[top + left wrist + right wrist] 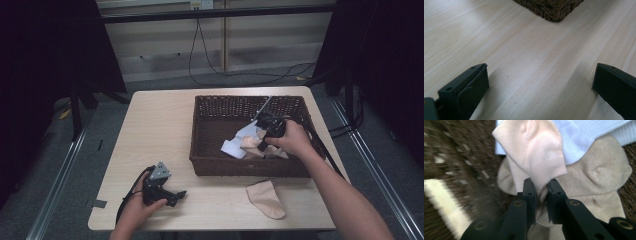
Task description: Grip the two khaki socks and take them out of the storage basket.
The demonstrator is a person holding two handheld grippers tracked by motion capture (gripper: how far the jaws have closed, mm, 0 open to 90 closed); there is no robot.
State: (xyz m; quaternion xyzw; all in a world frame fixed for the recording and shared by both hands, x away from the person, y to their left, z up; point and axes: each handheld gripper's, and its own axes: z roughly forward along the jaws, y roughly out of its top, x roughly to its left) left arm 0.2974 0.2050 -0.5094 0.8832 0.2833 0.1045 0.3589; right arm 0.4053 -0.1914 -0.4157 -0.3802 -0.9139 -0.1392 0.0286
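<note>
Inside the wicker basket [201,131], our right gripper [541,192] has its jaws pinched narrow on a fold of a pale pink sock [534,152]. We judge a straight, slow lift best, so the fold does not slip and the beige sock [596,182] beneath stays put. A white sock [594,135] lies there too. Another beige sock [266,199] lies on the table [150,125] before the basket. Our left gripper [172,195] rests wide open and empty on the table.
</note>
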